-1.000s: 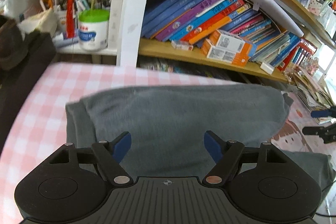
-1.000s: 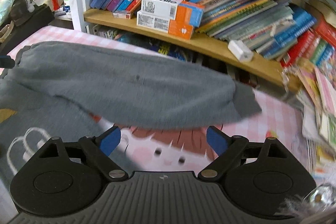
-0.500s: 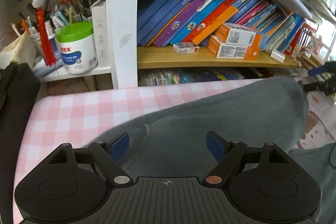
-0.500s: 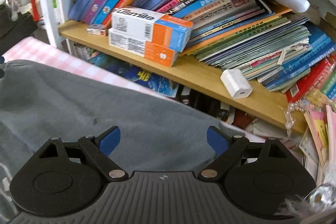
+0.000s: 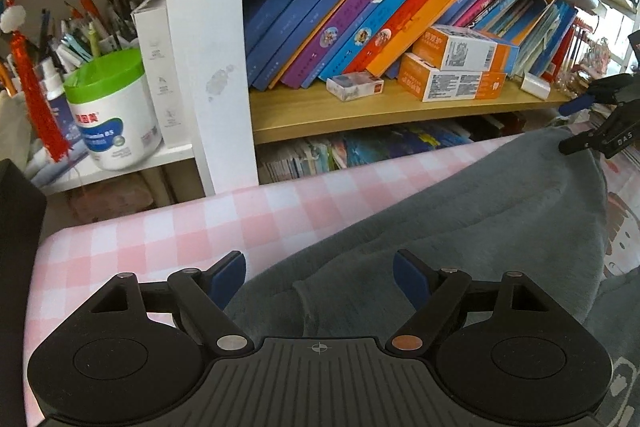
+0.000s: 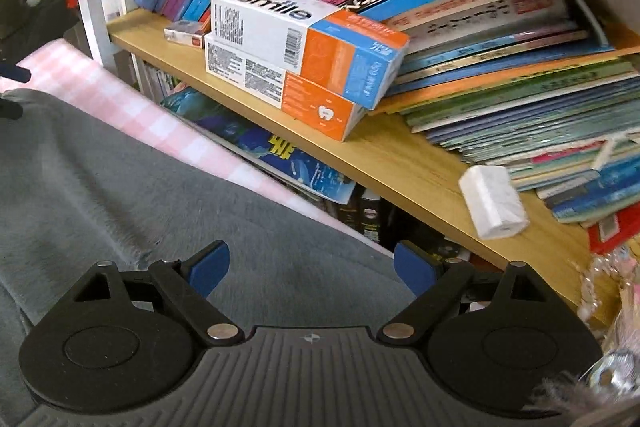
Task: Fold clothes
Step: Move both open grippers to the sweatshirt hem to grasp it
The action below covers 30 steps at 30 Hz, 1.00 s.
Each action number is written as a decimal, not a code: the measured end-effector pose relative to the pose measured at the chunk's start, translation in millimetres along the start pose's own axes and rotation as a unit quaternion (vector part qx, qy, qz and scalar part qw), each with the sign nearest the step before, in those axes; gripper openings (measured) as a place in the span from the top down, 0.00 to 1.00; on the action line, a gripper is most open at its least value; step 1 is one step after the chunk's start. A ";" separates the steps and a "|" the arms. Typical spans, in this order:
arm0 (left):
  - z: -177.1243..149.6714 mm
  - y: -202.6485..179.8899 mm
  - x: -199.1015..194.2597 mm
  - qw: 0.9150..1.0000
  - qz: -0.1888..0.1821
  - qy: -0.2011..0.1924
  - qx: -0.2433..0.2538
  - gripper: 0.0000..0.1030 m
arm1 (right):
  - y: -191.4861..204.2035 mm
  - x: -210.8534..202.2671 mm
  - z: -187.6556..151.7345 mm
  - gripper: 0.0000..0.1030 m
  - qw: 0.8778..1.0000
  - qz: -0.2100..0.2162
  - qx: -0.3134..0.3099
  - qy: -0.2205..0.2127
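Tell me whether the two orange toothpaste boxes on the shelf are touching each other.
Touching. The right wrist view shows the upper box lying directly on the lower box, stacked with no gap between them, on the wooden shelf.

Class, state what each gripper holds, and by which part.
Nothing: left gripper and right gripper both stand open over the grey garment.
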<state>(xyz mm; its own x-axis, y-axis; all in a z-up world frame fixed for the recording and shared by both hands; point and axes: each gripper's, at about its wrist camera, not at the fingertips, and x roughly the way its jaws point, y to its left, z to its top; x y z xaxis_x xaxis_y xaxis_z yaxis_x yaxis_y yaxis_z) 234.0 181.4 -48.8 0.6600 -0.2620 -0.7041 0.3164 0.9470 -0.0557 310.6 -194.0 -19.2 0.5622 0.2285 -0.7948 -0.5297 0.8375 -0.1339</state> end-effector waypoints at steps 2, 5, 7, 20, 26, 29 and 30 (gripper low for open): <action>0.0 1.4 5.6 1.000 -0.003 0.005 0.002 0.20 | -0.1 7.2 1.6 0.13 1.000 0.004 -0.002 0.007; -2.3 3.0 12.6 1.000 -0.004 0.013 0.004 0.20 | -1.8 15.5 1.3 0.13 1.000 0.004 0.000 0.013; -3.8 4.2 17.2 1.000 -0.005 0.018 0.004 0.19 | -5.6 19.8 -0.1 0.13 1.000 0.005 0.007 0.016; -7.3 7.7 33.3 0.999 -0.018 0.024 0.013 0.12 | -29.5 36.3 -20.4 0.13 0.996 0.028 0.076 0.046; -4.5 5.5 33.3 0.999 -0.025 0.030 0.022 0.09 | -30.1 37.1 -21.9 0.12 0.995 0.033 0.084 0.043; -3.1 4.4 33.4 0.999 -0.029 0.033 0.026 0.09 | -30.7 36.9 -22.8 0.13 0.995 0.032 0.087 0.042; -2.6 4.1 33.4 0.999 -0.030 0.034 0.028 0.10 | -30.8 36.7 -23.1 0.15 0.995 0.031 0.088 0.042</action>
<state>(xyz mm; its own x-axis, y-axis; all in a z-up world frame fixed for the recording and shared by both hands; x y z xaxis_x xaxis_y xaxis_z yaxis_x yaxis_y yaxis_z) 255.5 177.0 -74.3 0.5913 -0.3037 -0.7471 0.3929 0.9175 -0.0620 332.8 -222.9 -57.8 0.4722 0.2464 -0.8464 -0.4378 0.8989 0.0174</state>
